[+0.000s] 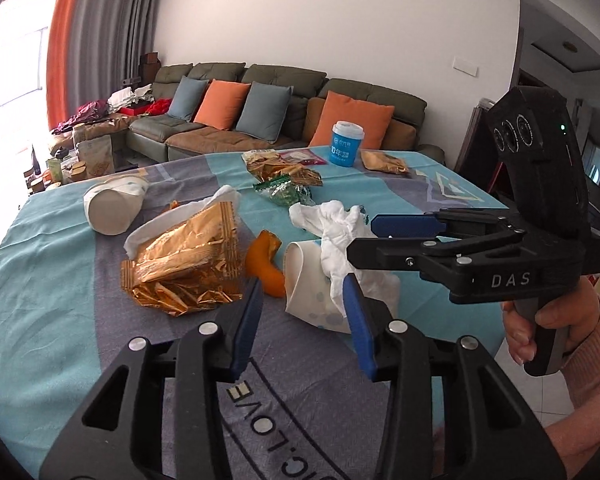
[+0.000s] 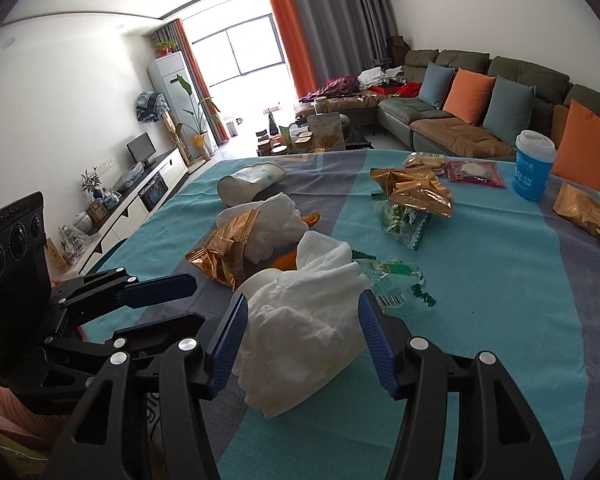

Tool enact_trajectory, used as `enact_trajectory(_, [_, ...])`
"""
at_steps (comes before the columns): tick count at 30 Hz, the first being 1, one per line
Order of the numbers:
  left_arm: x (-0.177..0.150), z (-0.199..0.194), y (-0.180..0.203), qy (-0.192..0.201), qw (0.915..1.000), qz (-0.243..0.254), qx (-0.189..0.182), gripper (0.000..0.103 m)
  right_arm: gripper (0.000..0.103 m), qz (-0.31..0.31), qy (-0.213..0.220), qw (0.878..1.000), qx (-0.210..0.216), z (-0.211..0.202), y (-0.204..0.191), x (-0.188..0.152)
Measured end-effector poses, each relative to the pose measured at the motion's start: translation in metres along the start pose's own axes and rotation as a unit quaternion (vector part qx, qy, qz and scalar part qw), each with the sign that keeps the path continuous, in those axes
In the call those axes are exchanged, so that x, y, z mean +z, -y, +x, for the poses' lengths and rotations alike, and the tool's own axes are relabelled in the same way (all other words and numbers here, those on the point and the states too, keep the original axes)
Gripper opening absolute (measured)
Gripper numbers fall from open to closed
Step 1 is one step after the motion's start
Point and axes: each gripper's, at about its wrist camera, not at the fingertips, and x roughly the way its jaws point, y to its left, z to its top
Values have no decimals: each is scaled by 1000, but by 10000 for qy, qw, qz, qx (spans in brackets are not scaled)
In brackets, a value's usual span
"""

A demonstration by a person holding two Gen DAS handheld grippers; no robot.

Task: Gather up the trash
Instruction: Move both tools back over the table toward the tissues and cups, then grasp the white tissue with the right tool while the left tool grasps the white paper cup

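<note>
right claw (image 2: pixel 302 340) — open astride tissue (image 2: pixel 300 312)

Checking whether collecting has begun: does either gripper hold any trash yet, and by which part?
Nothing is held. The right gripper stands open around the crumpled tissue, pads not pressing; the left gripper is open above the tablecloth.

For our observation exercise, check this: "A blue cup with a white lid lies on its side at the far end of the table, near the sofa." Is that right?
Not quite. The blue cup with the white lid stands upright, not on its side, at the far end of the table near the sofa. The left wrist view shows it; the right wrist view agrees.
</note>
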Motion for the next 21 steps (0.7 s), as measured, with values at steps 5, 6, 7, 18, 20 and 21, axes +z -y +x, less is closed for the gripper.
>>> enact_trajectory(5, [3, 12, -3, -146, 9998, 26, -105, 34, 45, 104, -63, 9998, 127, 5, 9, -6])
enact_trajectory(6, [4, 14, -4, -182, 9997, 12, -152, 32, 42, 117, -68, 9998, 147, 6, 11, -6])
enact_trajectory(7, [4, 16, -5, -210, 9996, -7, -174, 32, 37, 131, -57, 9998, 158, 5, 12, -6])
enact_trajectory(18, [6, 38, -9, -502, 9980, -29, -374, 31, 18, 145, -35, 9995, 277, 1, 13, -8])
enact_trajectory(20, [5, 39, -8, -499, 9981, -20, -352, 29, 16, 157, -28, 9995, 290, 0, 13, -7])
enact_trajectory(21, [5, 39, -7, -508, 9981, -19, -345, 26, 16, 168, -26, 9994, 291, 1, 13, -7])
